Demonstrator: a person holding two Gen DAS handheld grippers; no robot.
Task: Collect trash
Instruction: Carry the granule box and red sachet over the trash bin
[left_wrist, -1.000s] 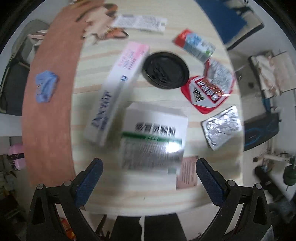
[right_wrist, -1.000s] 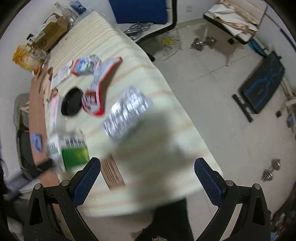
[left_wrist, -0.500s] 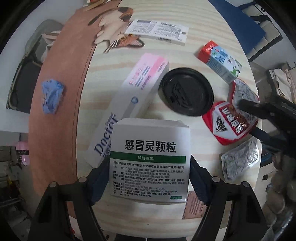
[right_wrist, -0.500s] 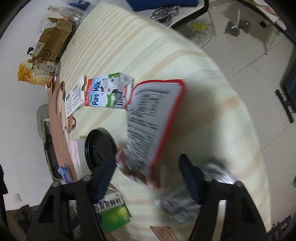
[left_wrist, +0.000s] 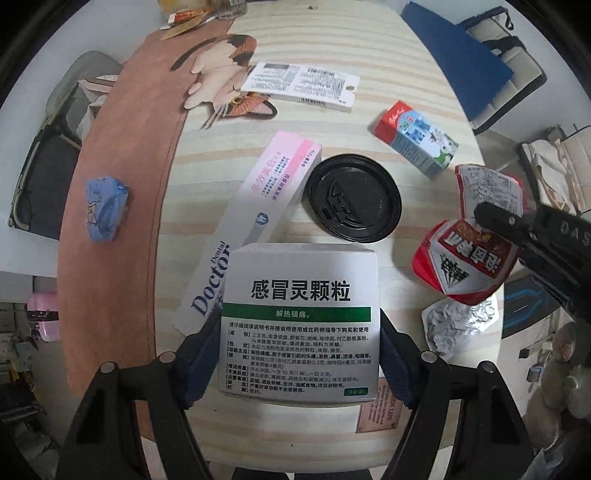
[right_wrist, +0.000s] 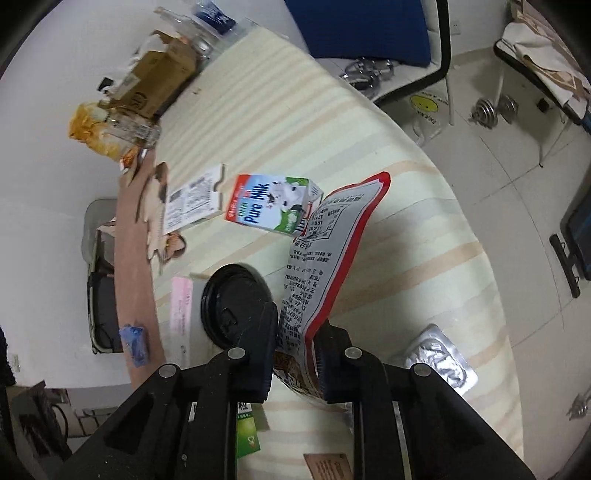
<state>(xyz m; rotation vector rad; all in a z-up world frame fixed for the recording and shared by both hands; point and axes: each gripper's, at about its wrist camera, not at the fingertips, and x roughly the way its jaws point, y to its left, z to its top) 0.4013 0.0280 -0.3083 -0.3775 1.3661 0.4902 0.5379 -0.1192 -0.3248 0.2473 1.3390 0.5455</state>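
My left gripper (left_wrist: 299, 363) is shut on a white and green medicine box (left_wrist: 300, 317), held over the striped table (left_wrist: 369, 40). My right gripper (right_wrist: 295, 360) is shut on a red snack wrapper (right_wrist: 321, 266), which stands up between its fingers; the wrapper also shows in the left wrist view (left_wrist: 465, 266) with the right gripper's black fingers (left_wrist: 517, 225) on it. Other trash lies on the table: a toothpaste box (left_wrist: 258, 206), a black cup lid (left_wrist: 352, 197), a milk carton (left_wrist: 417, 138), a foil pack (left_wrist: 458, 325) and a white card package (left_wrist: 299, 85).
A brown mat (left_wrist: 118, 177) with a blue crumpled wrapper (left_wrist: 105, 208) runs along the table's left side. A brown paper tag (left_wrist: 376, 413) lies near the front edge. A cardboard box (right_wrist: 155, 81) and bottles stand at the far end. A blue chair (right_wrist: 365, 29) stands beyond the table.
My left gripper closed on the medicine box. My right gripper swung over the table, closed on the red snack wrapper and lifted it upright.
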